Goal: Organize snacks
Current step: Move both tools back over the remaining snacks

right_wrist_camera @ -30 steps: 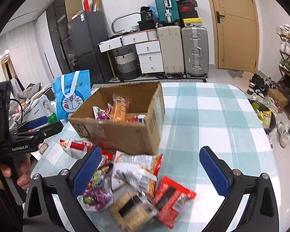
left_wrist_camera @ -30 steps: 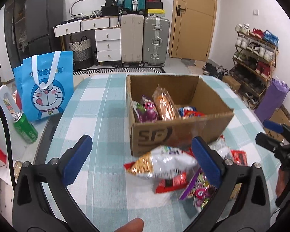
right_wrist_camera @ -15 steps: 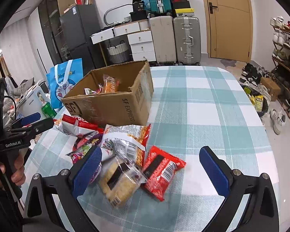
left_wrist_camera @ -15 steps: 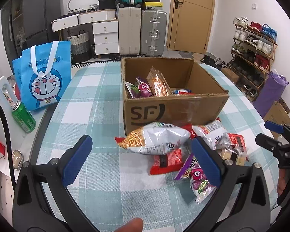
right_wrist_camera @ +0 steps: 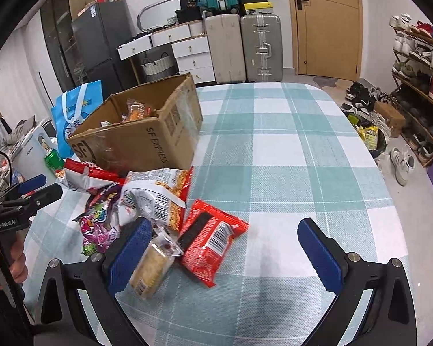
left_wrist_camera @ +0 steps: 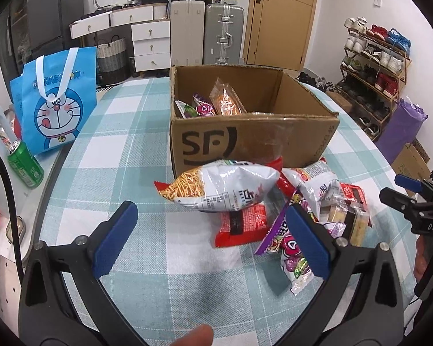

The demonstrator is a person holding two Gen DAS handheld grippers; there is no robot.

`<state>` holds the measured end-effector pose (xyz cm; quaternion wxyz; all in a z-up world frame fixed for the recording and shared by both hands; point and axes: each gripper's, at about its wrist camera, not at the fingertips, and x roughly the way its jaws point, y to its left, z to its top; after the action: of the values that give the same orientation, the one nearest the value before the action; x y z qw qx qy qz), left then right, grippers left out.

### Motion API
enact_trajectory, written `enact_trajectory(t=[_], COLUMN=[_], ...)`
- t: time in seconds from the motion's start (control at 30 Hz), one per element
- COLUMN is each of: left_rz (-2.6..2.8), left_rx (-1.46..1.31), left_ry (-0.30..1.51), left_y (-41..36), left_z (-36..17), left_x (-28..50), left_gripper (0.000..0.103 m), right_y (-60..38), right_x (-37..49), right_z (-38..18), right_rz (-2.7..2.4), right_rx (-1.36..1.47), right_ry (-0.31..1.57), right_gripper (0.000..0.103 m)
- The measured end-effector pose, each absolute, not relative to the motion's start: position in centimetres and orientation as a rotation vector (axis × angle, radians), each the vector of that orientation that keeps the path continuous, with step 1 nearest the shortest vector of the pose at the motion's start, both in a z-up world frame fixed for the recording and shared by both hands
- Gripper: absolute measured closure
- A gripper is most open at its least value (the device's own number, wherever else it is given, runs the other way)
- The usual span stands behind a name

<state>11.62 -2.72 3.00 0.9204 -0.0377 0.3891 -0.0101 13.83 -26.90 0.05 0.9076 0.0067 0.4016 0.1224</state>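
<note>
An open cardboard box (left_wrist_camera: 254, 141) marked SF stands mid-table and holds several snack packs; it also shows in the right wrist view (right_wrist_camera: 147, 141). A pile of snacks lies in front of it: a silver noodle-snack bag (left_wrist_camera: 222, 186), a red packet (left_wrist_camera: 241, 223), a purple candy pack (left_wrist_camera: 285, 245). In the right wrist view a red packet (right_wrist_camera: 213, 240) and a clear-wrapped biscuit pack (right_wrist_camera: 153, 262) lie nearest. My left gripper (left_wrist_camera: 210, 242) is open and empty, just short of the pile. My right gripper (right_wrist_camera: 225, 255) is open and empty, over the red packet's near end.
A blue Doraemon bag (left_wrist_camera: 56, 109) and a green can (left_wrist_camera: 24, 164) stand at the table's left edge. The checked tablecloth (right_wrist_camera: 288, 150) stretches right of the box. Suitcases, drawers and a shoe rack (left_wrist_camera: 378, 66) stand beyond the table.
Both grippers have pulled back from the box and dropped lower toward the snack pile. The snacks now sit closer in both views. Both jaws stay open.
</note>
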Motion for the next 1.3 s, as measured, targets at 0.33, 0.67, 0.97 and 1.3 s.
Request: enact_trajectory(t=[0.33, 0.67, 0.97, 1.3], left_rz=[-0.013, -0.006, -0.008, -0.015], left_rx=[-0.089, -0.105, -0.093, -0.100], left_ry=[0.814, 0.797, 0.812, 0.816], left_y=[-2.2, -1.6, -1.6, -1.7], left_z=[2.4, 2.7, 2.4, 2.0], left_x=[12.3, 12.5, 12.8, 13.1], left_gripper=[0.001, 0.001, 0.001, 0.001], right_y=[-27.9, -27.5, -25.5, -25.8], right_x=[15.4, 16.9, 17.1, 16.9], right_z=[-2.3, -4.0, -4.7, -5.0], right_rz=[0.211, 0.227, 0.254, 0.221], right_rx=[0.028, 0.043, -0.012, -0.033], right_ry=[0.920, 0.973, 0.993, 0.996], right_gripper=[0.001, 0.001, 0.001, 0.001])
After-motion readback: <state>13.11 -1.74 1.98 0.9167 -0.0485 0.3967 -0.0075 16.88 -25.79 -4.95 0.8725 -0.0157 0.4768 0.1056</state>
